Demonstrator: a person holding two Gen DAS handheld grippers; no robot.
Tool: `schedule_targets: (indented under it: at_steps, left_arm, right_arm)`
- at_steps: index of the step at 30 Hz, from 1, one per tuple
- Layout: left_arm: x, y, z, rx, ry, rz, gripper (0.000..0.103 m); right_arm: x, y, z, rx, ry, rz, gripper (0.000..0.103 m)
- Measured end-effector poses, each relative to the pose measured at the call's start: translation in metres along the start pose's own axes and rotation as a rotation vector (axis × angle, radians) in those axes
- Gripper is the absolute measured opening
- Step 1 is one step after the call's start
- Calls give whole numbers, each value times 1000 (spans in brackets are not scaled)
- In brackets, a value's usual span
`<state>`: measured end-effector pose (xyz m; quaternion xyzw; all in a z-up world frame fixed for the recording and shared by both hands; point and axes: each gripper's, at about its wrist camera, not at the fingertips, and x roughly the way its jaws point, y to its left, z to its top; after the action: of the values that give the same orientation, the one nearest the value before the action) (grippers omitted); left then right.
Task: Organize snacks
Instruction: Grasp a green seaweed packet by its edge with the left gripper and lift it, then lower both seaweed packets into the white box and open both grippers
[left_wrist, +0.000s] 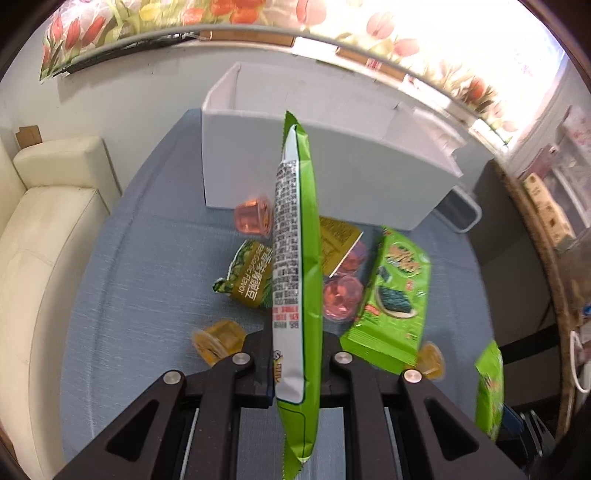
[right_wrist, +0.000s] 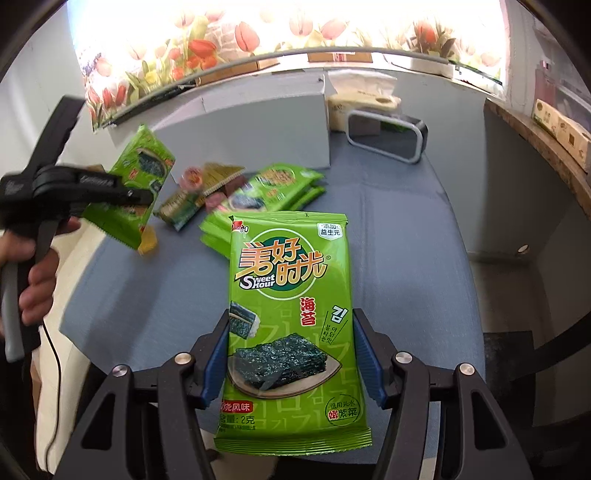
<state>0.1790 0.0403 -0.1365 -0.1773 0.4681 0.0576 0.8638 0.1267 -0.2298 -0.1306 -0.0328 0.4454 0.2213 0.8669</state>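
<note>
My left gripper (left_wrist: 295, 350) is shut on a green seaweed packet (left_wrist: 297, 258), held edge-on above the blue table; it also shows in the right wrist view (right_wrist: 140, 181). My right gripper (right_wrist: 291, 354) is shut on another green seaweed packet (right_wrist: 291, 314), held flat, face up. It shows at the right edge of the left view (left_wrist: 489, 391). A white open box (left_wrist: 332, 162) stands behind the pile. The pile holds a green seaweed packet (left_wrist: 395, 295), a garlic pea packet (left_wrist: 251, 275), a yellow sachet (left_wrist: 338, 240), pink jelly cups (left_wrist: 341, 295) and yellow jelly cups (left_wrist: 218, 338).
A cream sofa (left_wrist: 44, 229) lies to the left of the table. A grey framed basket (right_wrist: 388, 134) and a tissue pack (right_wrist: 364, 101) stand behind to the right. A wooden shelf (right_wrist: 546, 147) with boxes runs along the right. Several seaweed packets (right_wrist: 280, 184) are stacked mid-table.
</note>
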Motion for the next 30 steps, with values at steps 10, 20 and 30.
schedule_targets:
  at_steps: [10, 20, 30]
  left_arm:
    - [-87, 8, 25, 45, -108, -142, 15]
    - [-80, 18, 118, 40, -190, -197, 15]
    - [-2, 13, 227, 53, -135, -105, 17]
  right_arm:
    - [4, 25, 80, 10, -96, 77, 65]
    - [49, 44, 206, 17, -130, 100, 65]
    - [120, 40, 304, 26, -87, 39, 67]
